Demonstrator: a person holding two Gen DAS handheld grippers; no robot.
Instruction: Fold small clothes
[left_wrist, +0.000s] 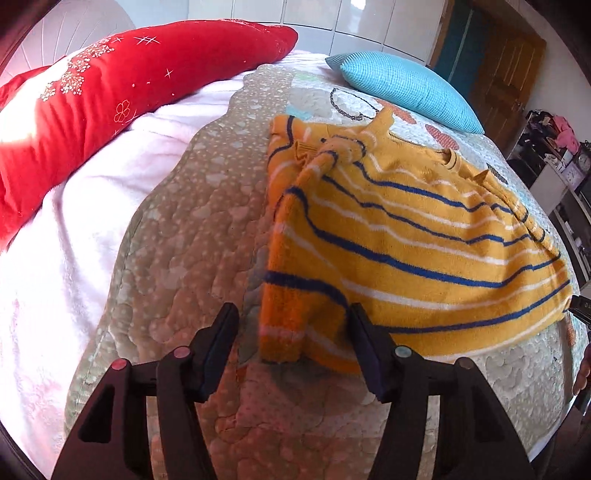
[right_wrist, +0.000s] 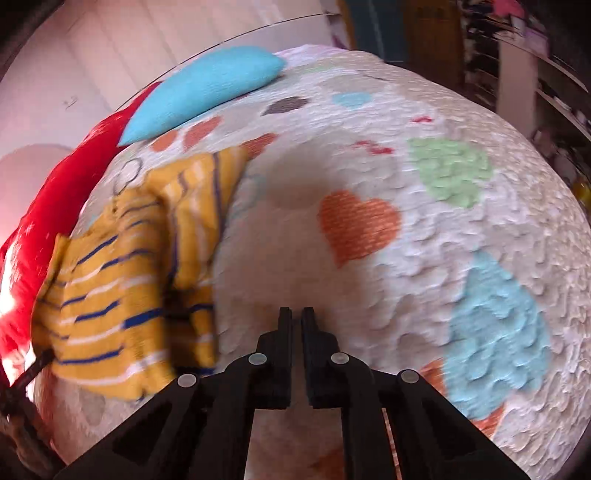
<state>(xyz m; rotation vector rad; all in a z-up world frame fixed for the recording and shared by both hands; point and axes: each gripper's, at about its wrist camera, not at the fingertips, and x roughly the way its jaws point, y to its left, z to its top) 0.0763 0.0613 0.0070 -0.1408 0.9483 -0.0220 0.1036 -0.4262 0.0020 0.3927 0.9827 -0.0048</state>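
A small yellow sweater (left_wrist: 406, 236) with blue and white stripes lies flat on the quilted bedspread (left_wrist: 177, 229), one sleeve bunched across its chest. My left gripper (left_wrist: 293, 328) is open just over the sweater's near left hem corner. That corner shows between the two fingers, and the pads stand clear of the cloth. In the right wrist view the sweater (right_wrist: 110, 295) lies to the left, blurred. My right gripper (right_wrist: 296, 317) is shut with nothing in it, above bare quilt (right_wrist: 369, 295) to the right of the garment.
A red patterned pillow (left_wrist: 110, 85) and a white fleece blanket (left_wrist: 66, 229) lie to the left. A turquoise cushion (left_wrist: 406, 88) sits at the head of the bed. A wooden door (left_wrist: 509, 74) and cluttered shelves (left_wrist: 554, 147) stand beyond the bed's right edge.
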